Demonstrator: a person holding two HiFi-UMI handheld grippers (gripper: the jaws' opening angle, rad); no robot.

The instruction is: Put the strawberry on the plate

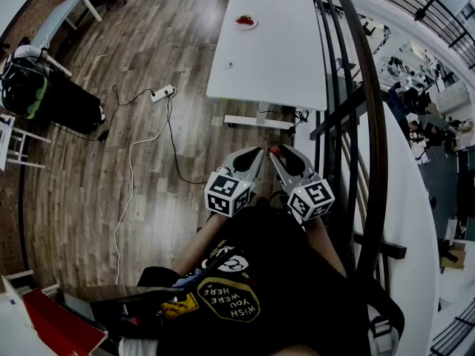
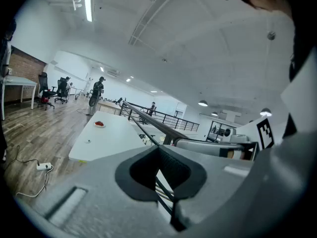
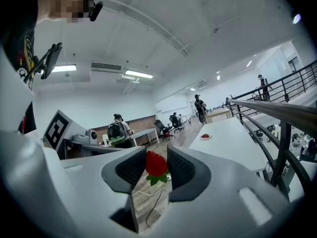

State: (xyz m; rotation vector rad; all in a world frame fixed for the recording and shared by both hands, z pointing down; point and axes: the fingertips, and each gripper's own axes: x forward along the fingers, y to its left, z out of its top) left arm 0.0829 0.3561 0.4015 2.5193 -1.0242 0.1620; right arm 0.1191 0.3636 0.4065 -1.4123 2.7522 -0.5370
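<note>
1. The strawberry (image 3: pixel 156 164) hangs in the air at lower centre of the right gripper view. It is pinched from both sides between the pads of the right gripper (image 3: pixel 156 158), with its red body up and green leaves below.
2. In the head view that gripper sits mid-frame, close to the person's chest. The left gripper (image 1: pixel 254 154) is just beside it to the left, its jaws closed together with nothing between them.
3. The plate (image 1: pixel 246 22) lies well apart at the top of the head view, on the far end of a white table (image 1: pixel 274 58) — something red lies on it.
4. A dark railing (image 1: pixel 355 124) runs down the right of the frame. A white power strip (image 1: pixel 162 93) lies on the wooden floor (image 1: pixel 111 162) at upper left.
</note>
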